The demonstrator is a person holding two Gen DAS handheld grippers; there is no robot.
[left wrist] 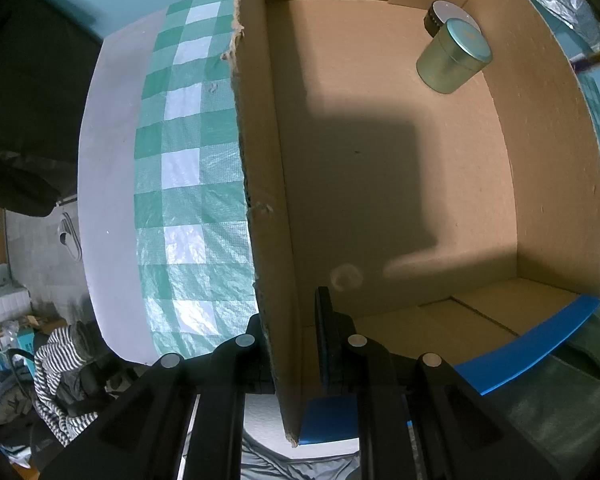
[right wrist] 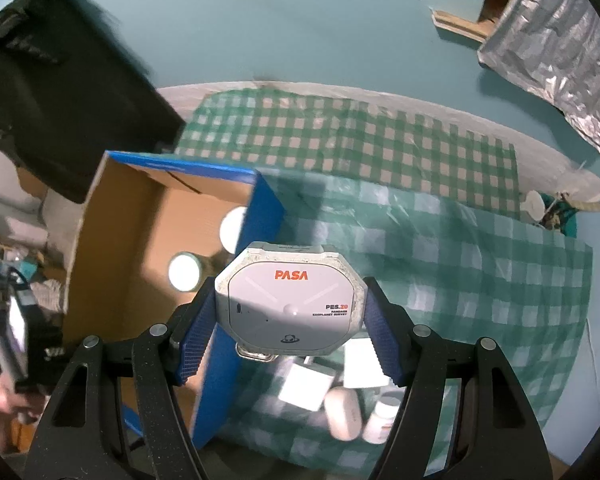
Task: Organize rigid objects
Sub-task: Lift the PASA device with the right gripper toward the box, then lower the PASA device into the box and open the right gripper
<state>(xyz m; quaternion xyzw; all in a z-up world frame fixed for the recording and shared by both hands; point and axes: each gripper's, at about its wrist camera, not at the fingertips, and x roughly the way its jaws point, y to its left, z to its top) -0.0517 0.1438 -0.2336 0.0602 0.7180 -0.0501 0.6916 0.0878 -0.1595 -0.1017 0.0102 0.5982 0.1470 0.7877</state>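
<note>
In the box point(left wrist: 380, 184), far corner: a round tin point(left wrist: 454, 56) and a dark jar point(left wrist: 434, 16). Left gripper point(left wrist: 292, 344) pinches the box wall. Right gripper point(right wrist: 288, 320) clamps a white case point(right wrist: 288, 304) above the box's blue wall.

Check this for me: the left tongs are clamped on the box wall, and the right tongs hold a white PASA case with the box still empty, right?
Not quite: the box is not empty. The left wrist view shows two tins inside. The left tongs do clamp its wall, and the right tongs do hold the PASA case.
</note>
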